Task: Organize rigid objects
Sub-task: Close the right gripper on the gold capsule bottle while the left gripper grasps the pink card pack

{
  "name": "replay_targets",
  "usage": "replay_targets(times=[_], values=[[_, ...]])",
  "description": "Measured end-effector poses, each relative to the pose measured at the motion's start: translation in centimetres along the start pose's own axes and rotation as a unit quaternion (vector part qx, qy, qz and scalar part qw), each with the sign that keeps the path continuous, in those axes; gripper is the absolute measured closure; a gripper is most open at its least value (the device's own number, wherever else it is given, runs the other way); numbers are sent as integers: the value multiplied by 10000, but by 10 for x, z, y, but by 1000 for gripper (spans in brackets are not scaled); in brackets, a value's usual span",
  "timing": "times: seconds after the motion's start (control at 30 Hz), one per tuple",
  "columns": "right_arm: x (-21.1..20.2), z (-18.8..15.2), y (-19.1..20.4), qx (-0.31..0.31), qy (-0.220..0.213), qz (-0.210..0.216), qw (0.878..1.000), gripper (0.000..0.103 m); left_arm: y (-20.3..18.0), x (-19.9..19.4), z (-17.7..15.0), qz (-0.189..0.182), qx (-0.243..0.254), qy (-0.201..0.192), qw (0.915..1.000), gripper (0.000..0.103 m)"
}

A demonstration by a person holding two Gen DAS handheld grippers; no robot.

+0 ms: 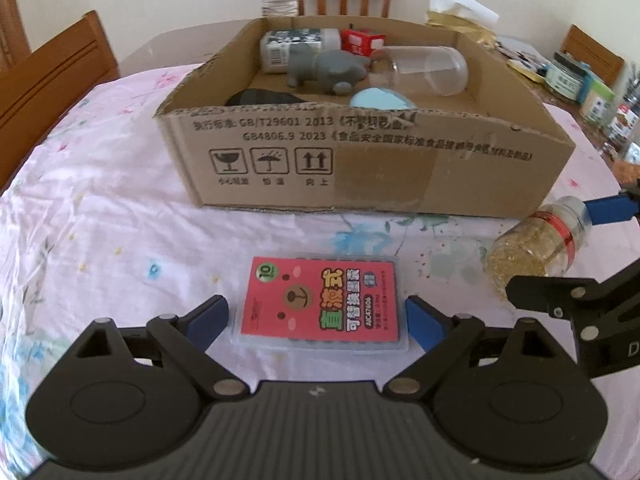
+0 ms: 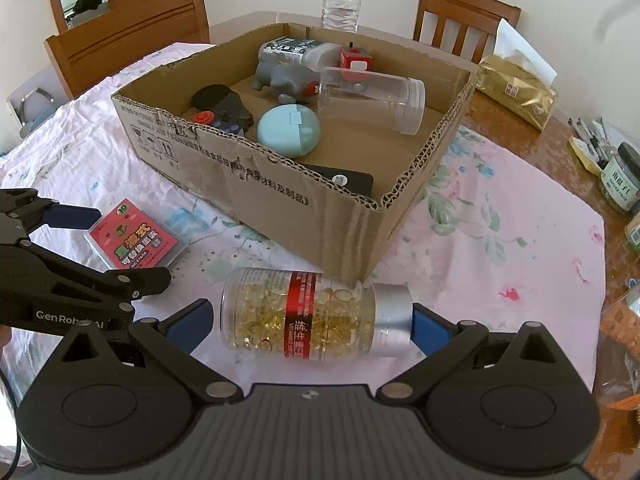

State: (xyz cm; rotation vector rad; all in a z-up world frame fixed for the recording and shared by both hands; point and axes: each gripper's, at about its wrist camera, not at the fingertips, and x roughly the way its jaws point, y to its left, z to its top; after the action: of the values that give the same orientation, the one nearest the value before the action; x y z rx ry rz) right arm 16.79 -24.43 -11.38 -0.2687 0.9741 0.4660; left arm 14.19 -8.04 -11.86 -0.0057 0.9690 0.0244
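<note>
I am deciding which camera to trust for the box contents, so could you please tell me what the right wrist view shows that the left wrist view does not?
Only the right wrist view shows the black card behind the box's near wall and the capsule bottle's silver cap.

Only the left wrist view shows the handling symbols printed on the cardboard box head-on.

Both show the red card case, the grey elephant, the clear jar and the blue round case.

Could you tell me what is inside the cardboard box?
The box holds a labelled bottle, a red cube, a grey toy, a clear jar, a blue round case, black items and a black card. The near wall hides part of the floor.
</note>
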Motion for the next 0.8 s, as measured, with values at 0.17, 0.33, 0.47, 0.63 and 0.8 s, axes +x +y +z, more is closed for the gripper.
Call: replay_targets(times=[0.17,0.33,0.47,0.63,0.8], values=[[1,0,-1,-22,5,11,10000,0,-2,0,1,66,-69,25,10000,7],[2,0,0,-82,30,15,10000,0,-4,6,6,39,-27,-26,10000,7],[2,1,-1,-107,43,34,9999,0,-5,8,9,-15,44,-48,10000,8],[5,3,-1,-71,105,-4,9999,1,-5,9,9,-92,112,-72,9999,9],[8,4,4,-109,215,-179,9995,6,-5,9,12,-166,218,-29,9996,11]])
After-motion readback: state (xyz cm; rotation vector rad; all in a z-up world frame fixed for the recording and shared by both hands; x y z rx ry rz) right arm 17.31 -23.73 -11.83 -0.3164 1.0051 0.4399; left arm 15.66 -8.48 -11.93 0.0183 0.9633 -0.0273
